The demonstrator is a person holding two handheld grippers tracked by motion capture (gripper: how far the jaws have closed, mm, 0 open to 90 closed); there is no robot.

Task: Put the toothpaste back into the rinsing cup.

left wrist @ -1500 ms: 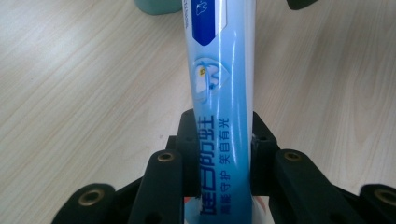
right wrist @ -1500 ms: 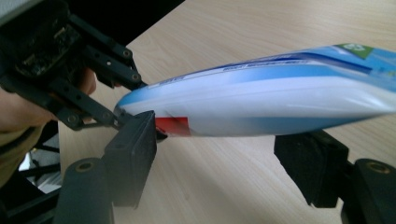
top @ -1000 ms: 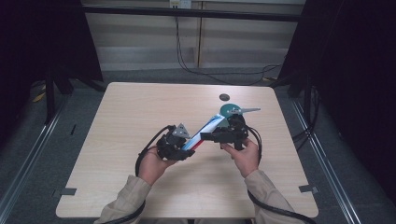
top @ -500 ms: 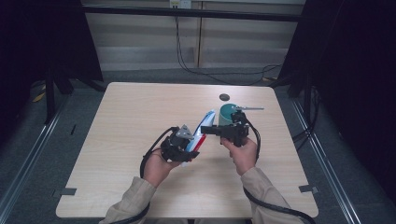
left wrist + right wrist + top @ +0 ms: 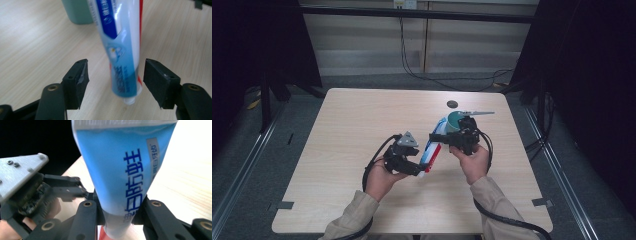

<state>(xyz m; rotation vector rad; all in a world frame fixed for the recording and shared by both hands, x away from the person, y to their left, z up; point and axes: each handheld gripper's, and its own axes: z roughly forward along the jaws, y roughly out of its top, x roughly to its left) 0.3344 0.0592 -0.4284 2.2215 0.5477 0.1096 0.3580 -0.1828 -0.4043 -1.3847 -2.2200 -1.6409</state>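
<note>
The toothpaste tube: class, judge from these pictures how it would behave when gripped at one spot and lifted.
The toothpaste tube is probably soft: the right gripper pinches it narrow there. It likely holds its shape fairly well, hanging between the open left gripper jaws without drooping. Its glossy skin may slip.

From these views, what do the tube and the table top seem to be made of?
The toothpaste tube looks like soft, glossy plastic laminate: printed blue, white and red, with light reflections and a flattened body where the right gripper squeezes it. The table top seems light wood or wood-pattern laminate, matte, with visible grain lines.
</note>
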